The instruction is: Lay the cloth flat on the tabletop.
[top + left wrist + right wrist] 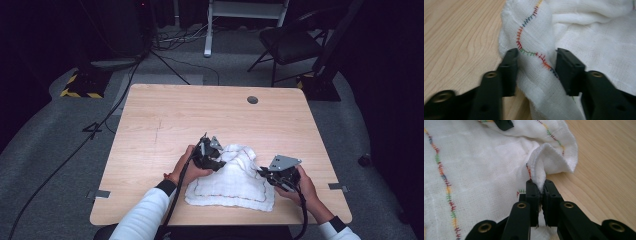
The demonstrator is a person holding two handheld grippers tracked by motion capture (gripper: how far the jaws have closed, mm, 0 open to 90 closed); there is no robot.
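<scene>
A white cloth [230, 180] with a coloured stitched border lies rumpled on the near half of the wooden table [175, 115]. My left gripper [220, 162] is at the cloth's far left corner. In the left gripper view the cloth [586, 37] forms a ridge between the jaws of my left gripper [536, 53], which stand apart on either side of the stitched fold. My right gripper [261, 172] is at the cloth's right edge. In the right gripper view my right gripper [539, 183] is shut on a raised fold of the cloth [486, 170].
A round cable hole [252, 99] sits near the table's far edge. Behind the table stand a black chair [290, 45] and a white frame [240, 15], with cables on the grey floor. Bare wood [604, 157] lies beside the cloth.
</scene>
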